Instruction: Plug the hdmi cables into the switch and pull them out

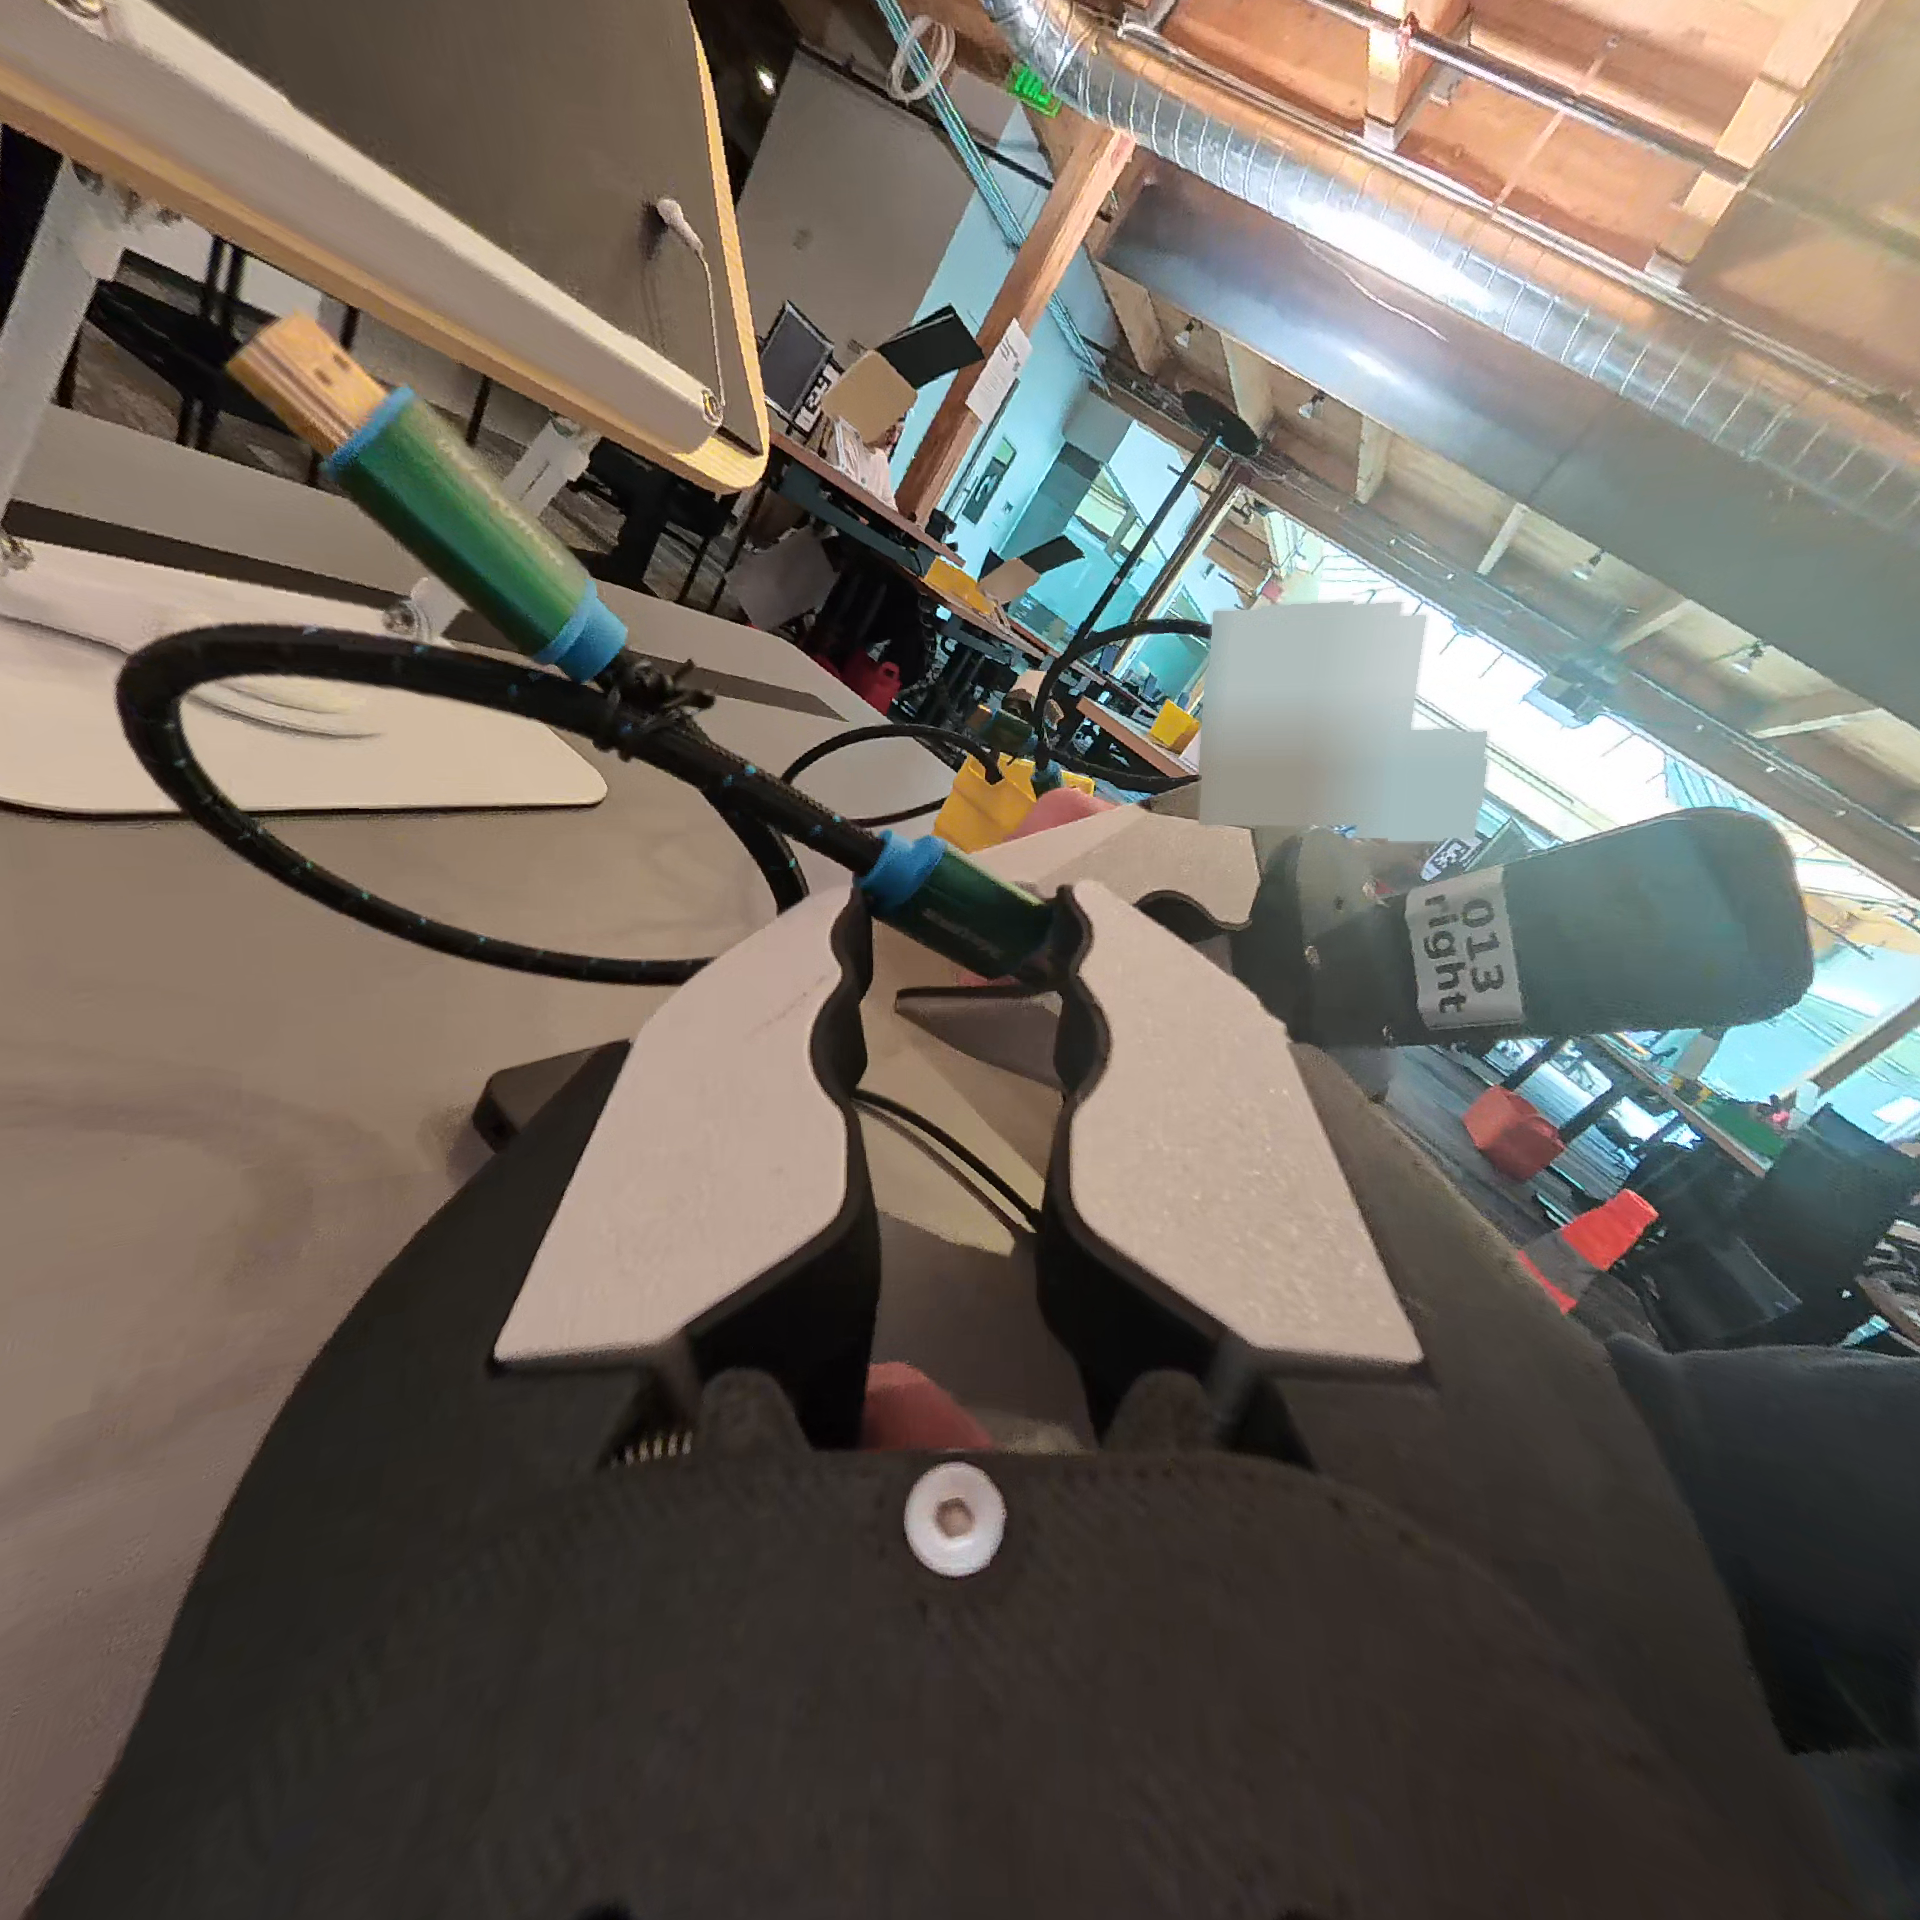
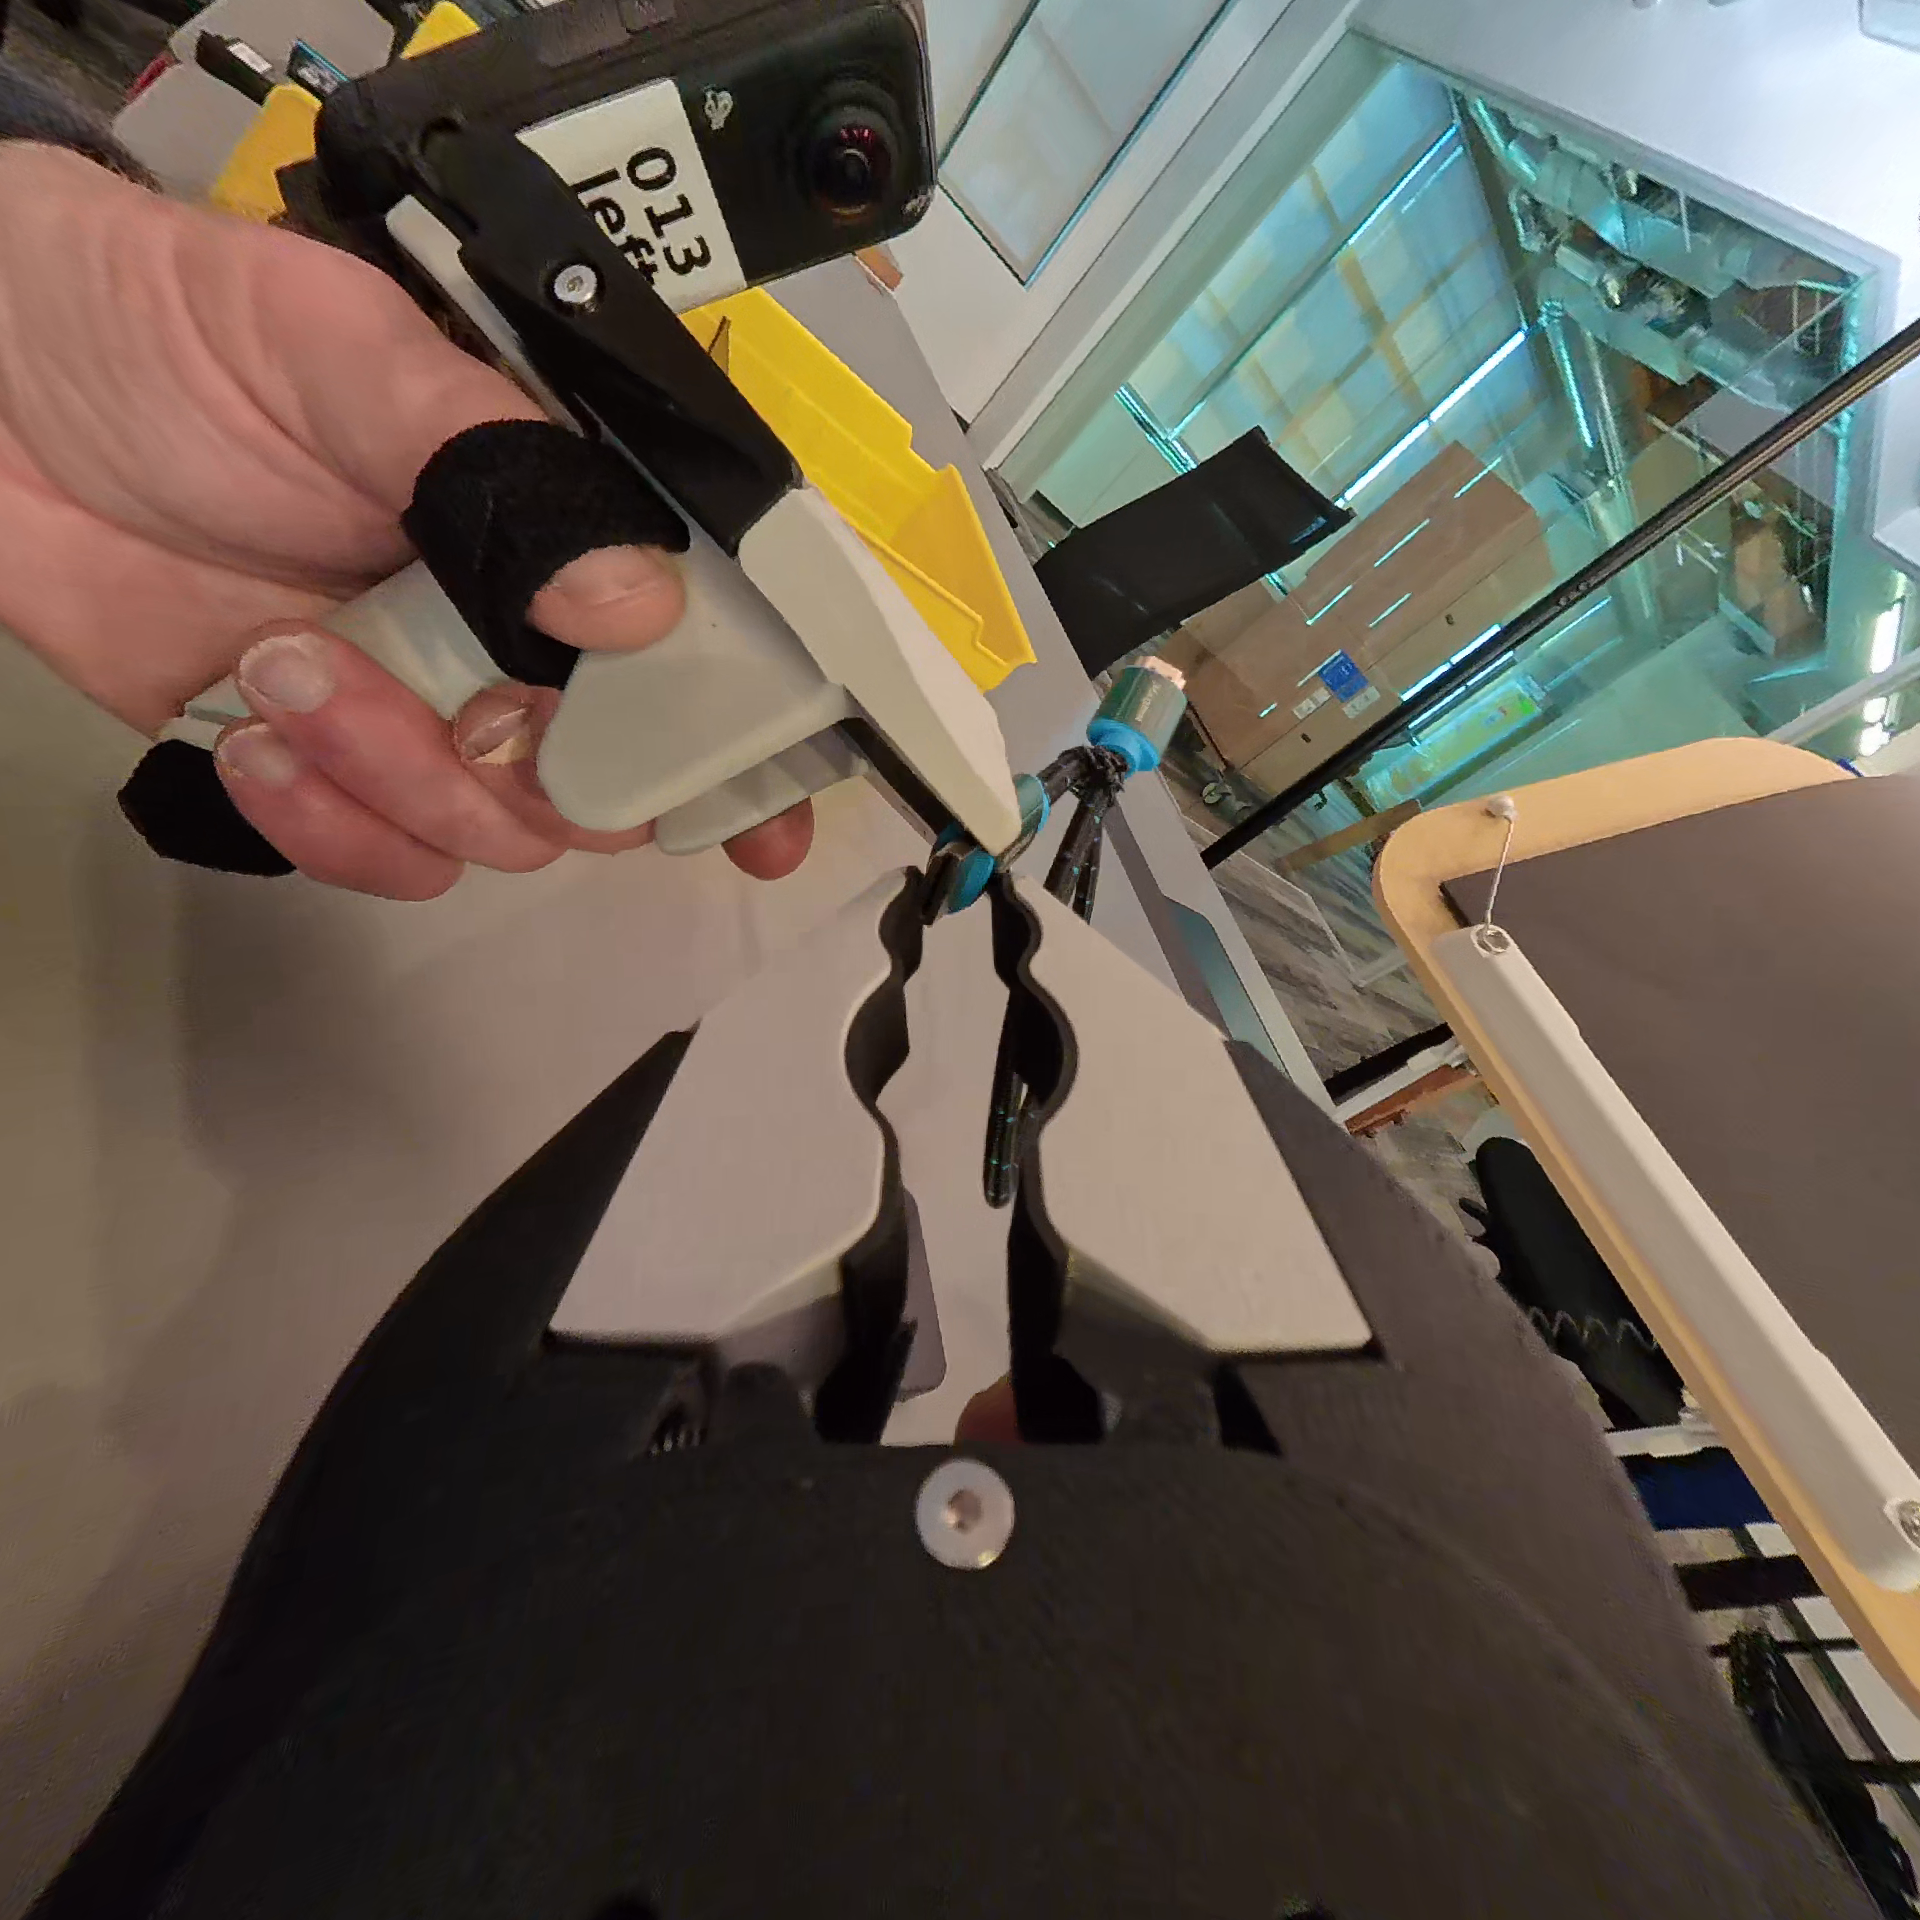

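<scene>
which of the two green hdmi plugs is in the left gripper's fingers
The lower plug, pinched between the left gripper tips. The other plug hangs free up left, its gold connector bare.

Both my grippers are meeting tip to tip over the table (image 1: 208, 1091). Left gripper (image 1: 961, 925) is pinching one plug (image 1: 961, 909) of the cable (image 1: 166, 748), w/ the loop hanging to its left and the other plug (image 1: 457, 530) sticking up behind. Right gripper (image 2: 956, 894) is sitting just beyond, facing it.
</scene>
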### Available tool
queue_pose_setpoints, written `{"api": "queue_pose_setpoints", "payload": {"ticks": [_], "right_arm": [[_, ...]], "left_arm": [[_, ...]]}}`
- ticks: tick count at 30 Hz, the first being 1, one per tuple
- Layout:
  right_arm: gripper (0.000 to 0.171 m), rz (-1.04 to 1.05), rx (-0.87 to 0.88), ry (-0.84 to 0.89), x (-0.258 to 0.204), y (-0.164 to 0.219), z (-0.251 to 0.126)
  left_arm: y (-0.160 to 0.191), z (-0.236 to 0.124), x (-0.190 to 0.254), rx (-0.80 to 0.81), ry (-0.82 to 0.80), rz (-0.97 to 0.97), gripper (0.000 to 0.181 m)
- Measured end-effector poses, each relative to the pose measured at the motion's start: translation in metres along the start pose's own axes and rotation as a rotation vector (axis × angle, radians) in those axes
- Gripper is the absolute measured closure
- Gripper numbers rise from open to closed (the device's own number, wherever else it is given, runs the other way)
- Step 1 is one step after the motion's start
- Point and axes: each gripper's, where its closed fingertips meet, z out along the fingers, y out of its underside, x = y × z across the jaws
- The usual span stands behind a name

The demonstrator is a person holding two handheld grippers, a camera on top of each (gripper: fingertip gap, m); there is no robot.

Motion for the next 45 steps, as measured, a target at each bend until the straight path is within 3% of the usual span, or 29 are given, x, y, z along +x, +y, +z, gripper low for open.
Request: {"api": "queue_pose_setpoints", "payload": {"ticks": [8, 9, 13, 17, 22, 26, 28, 31, 34, 35, 41, 43, 45], "right_arm": [[0.167, 0.034, 0.093, -0.027, 0.005, -0.011, -0.012], [0.167, 0.037, 0.115, -0.044, 0.004, -0.014, -0.015], [0.167, 0.033, 0.161, -0.117, -0.005, -0.019, -0.020], [0.167, 0.057, 0.198, -0.178, -0.012, -0.023, -0.025], [0.168, 0.070, 0.168, -0.182, -0.011, -0.014, -0.022], [0.167, 0.093, 0.137, -0.169, -0.008, -0.008, -0.019], [0.155, 0.109, 0.128, -0.165, -0.007, -0.007, -0.018], [0.152, 0.133, 0.141, -0.162, -0.006, -0.010, -0.018], [0.155, 0.133, 0.129, -0.147, -0.005, -0.008, -0.014], [0.163, 0.121, 0.116, -0.135, -0.005, -0.006, -0.013], [0.164, 0.041, 0.102, -0.081, -0.001, -0.006, -0.013], [0.164, -0.011, 0.097, -0.049, 0.002, -0.007, -0.014], [0.165, -0.075, 0.083, -0.008, 0.007, -0.008, -0.016]], "left_arm": [[-0.001, -0.002, 0.014, -0.019, 0.155, -0.130, 0.150], [-0.001, -0.003, 0.013, -0.025, 0.163, -0.155, 0.140], [0.001, -0.004, 0.020, -0.036, 0.265, -0.268, 0.137], [0.001, -0.005, 0.028, -0.012, 0.342, -0.341, 0.146], [-0.006, -0.007, 0.031, 0.037, 0.316, -0.258, 0.165], [-0.007, -0.005, 0.027, 0.026, 0.222, -0.127, 0.165], [-0.008, -0.004, 0.025, 0.027, 0.182, -0.065, 0.165], [-0.011, -0.004, 0.022, 0.021, 0.099, 0.073, 0.165], [-0.009, -0.002, 0.027, 0.000, 0.083, 0.163, 0.166], [-0.007, 0.000, 0.028, -0.016, 0.067, 0.202, 0.165], [-0.007, 0.001, 0.030, -0.030, 0.027, 0.287, 0.165], [-0.007, 0.002, 0.031, -0.064, 0.036, 0.275, 0.163], [-0.004, 0.004, 0.029, -0.143, 0.049, 0.231, 0.143]]}}
